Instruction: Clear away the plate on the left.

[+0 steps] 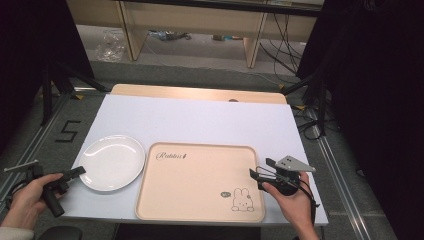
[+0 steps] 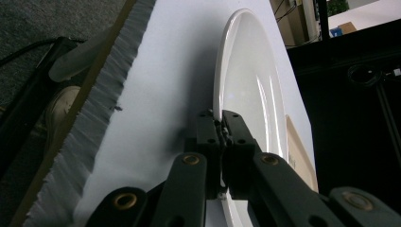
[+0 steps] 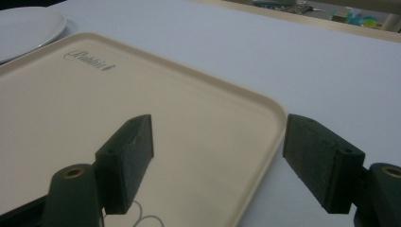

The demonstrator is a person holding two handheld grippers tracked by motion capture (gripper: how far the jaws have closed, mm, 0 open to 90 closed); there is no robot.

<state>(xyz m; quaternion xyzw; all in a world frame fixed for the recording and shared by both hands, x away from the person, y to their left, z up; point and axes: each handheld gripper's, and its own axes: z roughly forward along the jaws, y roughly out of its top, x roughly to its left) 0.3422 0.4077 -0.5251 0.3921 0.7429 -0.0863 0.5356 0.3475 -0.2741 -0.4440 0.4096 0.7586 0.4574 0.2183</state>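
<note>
The white plate (image 1: 111,162) lies flat on the tabletop (image 1: 200,120), its rim just beside the beige tray (image 1: 200,182) at its 3 o'clock; being round, it has no long axis. The left gripper (image 1: 76,172) has its fingers clamped on the plate's rim at about 8 o'clock. The right gripper (image 1: 260,170) holds its fingers apart astride the tray's edge at 3 o'clock

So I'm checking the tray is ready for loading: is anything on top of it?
Nothing lies on the beige tray; its surface shows a script logo and a rabbit drawing. The right gripper stands open at its right edge, hiding a little of the rim. The white plate sits beside it.
</note>
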